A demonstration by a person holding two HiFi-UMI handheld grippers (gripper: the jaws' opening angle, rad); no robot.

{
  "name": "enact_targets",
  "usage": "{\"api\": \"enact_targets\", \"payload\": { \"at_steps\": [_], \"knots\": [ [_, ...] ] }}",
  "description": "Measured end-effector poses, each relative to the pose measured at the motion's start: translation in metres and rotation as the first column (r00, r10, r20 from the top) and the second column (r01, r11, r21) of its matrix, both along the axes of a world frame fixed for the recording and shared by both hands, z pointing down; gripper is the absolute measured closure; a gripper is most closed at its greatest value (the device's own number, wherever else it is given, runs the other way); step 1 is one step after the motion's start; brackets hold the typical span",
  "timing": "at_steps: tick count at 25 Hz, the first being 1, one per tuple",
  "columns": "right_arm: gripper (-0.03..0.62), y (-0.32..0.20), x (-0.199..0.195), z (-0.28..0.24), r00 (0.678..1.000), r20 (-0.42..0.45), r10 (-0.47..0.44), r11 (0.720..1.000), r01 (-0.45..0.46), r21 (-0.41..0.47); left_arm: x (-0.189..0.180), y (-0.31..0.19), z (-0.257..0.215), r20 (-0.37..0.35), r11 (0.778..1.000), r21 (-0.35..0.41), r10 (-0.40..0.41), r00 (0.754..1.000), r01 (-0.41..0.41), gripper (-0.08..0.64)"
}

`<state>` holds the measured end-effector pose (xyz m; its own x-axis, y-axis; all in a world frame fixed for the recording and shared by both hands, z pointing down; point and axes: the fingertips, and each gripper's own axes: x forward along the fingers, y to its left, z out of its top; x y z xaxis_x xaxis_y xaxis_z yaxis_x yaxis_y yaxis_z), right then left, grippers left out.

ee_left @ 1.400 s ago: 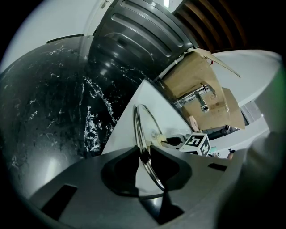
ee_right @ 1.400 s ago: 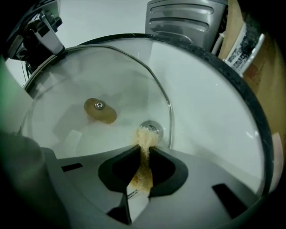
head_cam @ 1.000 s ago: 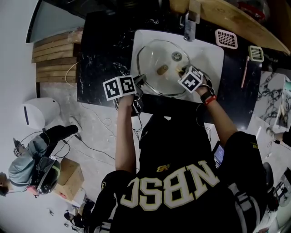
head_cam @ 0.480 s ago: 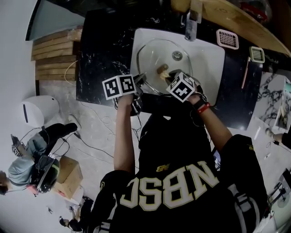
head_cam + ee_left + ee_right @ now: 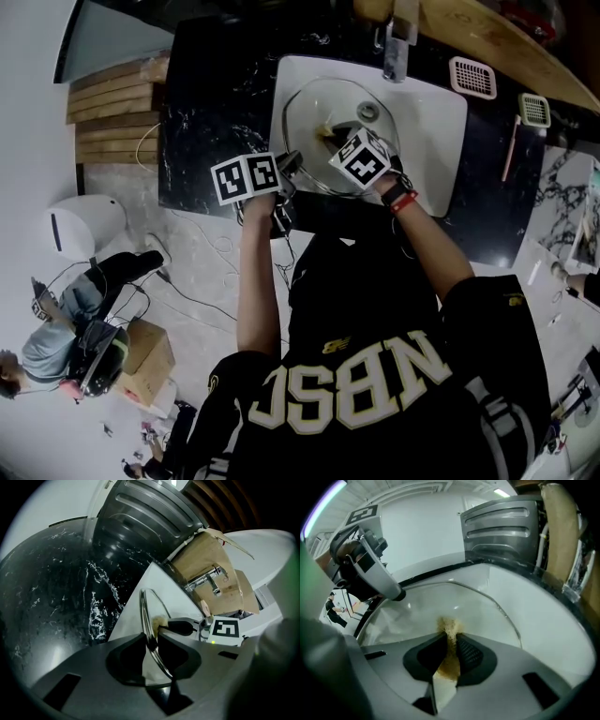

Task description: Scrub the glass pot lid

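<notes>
Left gripper (image 5: 151, 641) — clamped on the rim of the glass pot lid (image 5: 314, 108), propping it tilted in the white sink (image 5: 433, 127). Right gripper (image 5: 451, 651) — pinching a brownish sponge (image 5: 450, 629), pressed against the lid's glass.

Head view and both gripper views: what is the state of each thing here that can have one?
glass pot lid: tilted in the sink, held by its rim.
left gripper: shut on the lid's rim.
right gripper: shut on the brown scrubber.
brown scrubber: tip against the lid's glass.
faucet: no running water visible.
</notes>
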<state>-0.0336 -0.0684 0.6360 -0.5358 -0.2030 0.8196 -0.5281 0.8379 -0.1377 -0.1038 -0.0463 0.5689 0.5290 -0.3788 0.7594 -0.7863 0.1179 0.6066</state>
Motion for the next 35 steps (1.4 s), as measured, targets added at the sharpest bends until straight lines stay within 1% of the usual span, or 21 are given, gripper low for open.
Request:
{"api": "enact_targets", "payload": {
  "at_steps": [5, 10, 13, 16, 24, 30, 35],
  "knots": [
    [0.534, -0.028, 0.0, 0.009, 1.0, -0.014, 0.022, 0.999, -0.022, 0.03, -0.001, -0.001, -0.001, 0.003, 1.0, 0.003, -0.003, 1.0, 0.003, 0.469],
    [0.535, -0.055, 0.013, 0.023, 0.997, -0.037, 0.061, 0.996, -0.059, 0.061, -0.001, 0.0, -0.001, 0.003, 1.0, 0.003, -0.006, 1.0, 0.006, 0.469],
    [0.535, -0.066, 0.025, 0.031, 0.995, -0.066, 0.078, 0.994, -0.072, 0.086, 0.0, -0.001, -0.001, 0.004, 1.0, 0.004, -0.002, 1.0, 0.002, 0.468],
    [0.535, -0.072, 0.04, 0.039, 0.989, -0.113, 0.098, 0.991, -0.086, 0.107, 0.001, -0.001, 0.0, 0.008, 1.0, 0.004, 0.002, 1.0, -0.002, 0.465],
    [0.537, -0.066, 0.081, 0.05, 0.963, -0.229, 0.141, 0.987, -0.119, 0.106, 0.002, 0.002, 0.001, 0.035, 1.0, 0.01, 0.022, 0.999, -0.022, 0.463],
    [0.54, -0.048, 0.101, 0.051, 0.943, -0.305, 0.135, 0.988, -0.106, 0.111, 0.003, 0.0, 0.001, 0.035, 0.999, 0.025, 0.025, 0.999, -0.026, 0.463],
    [0.541, -0.022, 0.108, 0.048, 0.933, -0.341, 0.117, 0.993, -0.099, 0.068, 0.002, 0.002, 0.001, 0.039, 0.999, 0.031, 0.029, 0.999, -0.03, 0.462]
  ]
}}
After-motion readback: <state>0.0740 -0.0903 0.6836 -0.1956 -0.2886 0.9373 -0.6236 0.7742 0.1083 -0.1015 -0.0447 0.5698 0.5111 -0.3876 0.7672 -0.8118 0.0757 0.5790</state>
